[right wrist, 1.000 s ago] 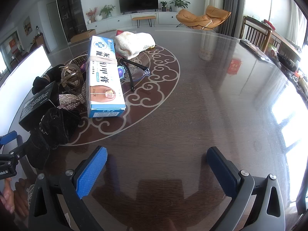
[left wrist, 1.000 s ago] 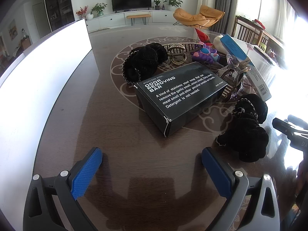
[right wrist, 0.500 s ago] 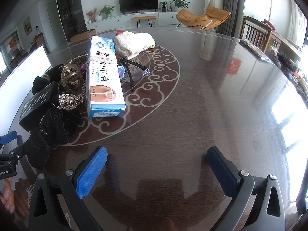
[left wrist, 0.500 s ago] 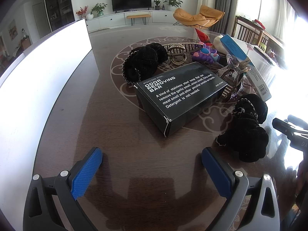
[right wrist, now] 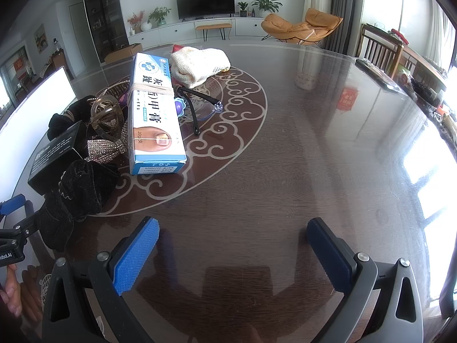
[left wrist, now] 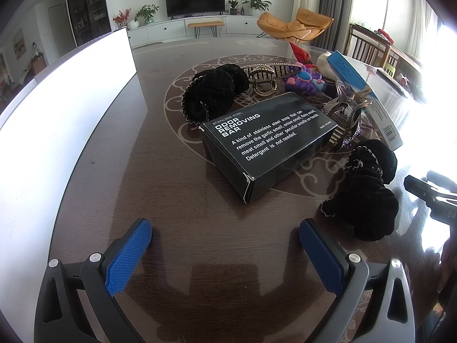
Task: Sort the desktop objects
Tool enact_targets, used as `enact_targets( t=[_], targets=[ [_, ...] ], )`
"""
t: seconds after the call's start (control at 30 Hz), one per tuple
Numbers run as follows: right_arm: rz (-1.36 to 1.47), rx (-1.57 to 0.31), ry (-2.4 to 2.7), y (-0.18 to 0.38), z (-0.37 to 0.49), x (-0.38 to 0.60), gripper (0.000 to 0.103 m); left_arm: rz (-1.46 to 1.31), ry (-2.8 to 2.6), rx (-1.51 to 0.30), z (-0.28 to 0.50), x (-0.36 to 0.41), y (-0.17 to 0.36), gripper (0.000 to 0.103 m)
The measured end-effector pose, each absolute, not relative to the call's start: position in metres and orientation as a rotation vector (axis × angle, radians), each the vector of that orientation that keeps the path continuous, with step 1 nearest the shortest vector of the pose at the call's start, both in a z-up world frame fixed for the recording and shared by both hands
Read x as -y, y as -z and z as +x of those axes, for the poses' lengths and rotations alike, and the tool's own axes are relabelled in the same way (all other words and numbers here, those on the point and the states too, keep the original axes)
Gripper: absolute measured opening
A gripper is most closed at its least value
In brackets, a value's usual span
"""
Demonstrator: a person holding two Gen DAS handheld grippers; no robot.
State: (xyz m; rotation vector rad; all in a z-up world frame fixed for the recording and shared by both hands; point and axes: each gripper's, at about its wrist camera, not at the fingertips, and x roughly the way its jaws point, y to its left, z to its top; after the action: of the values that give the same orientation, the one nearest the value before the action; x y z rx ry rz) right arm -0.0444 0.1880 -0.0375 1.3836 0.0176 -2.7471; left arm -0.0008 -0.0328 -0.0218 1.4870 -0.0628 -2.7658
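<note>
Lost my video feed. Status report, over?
Left gripper open, empty, facing black box. Right gripper open, empty, over bare table. Pile unsorted; black scrunchie beside the box, over.

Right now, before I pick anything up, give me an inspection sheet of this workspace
Surface: dark glossy table with a pale scroll inlay.
Job's things: black box, blue and white carton, two black scrunchies, claw clips, glasses, purple toy, cream cloth, all piled together.
Clutter: white panel along the left.
Grippers: left gripper and right gripper open, empty.
Cables: nothing seen.
Surroundings: living room with TV, orange chair.
</note>
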Motion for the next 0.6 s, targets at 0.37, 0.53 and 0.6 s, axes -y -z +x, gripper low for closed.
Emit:
enact_targets(
  t=[0.37,0.53,0.6],
  targets=[
    [1.384,-0.018,2.748,0.0376,-0.0446,-0.1879,0.103,1.486,2.768,0.06,-0.0006,0.0327,0.0222,0.103],
    [1.384,-0.018,2.748,0.0376,-0.0446,-0.1878,0.103,1.485,2.768,0.058,-0.0005,0.0336,0.023,0.103],
    [1.384,-0.018,2.748,0.0376,-0.0447,-0.1878,0.103,1.485,2.769,0.058,-0.0004,0.033,0.0226,0.103]
  ],
)
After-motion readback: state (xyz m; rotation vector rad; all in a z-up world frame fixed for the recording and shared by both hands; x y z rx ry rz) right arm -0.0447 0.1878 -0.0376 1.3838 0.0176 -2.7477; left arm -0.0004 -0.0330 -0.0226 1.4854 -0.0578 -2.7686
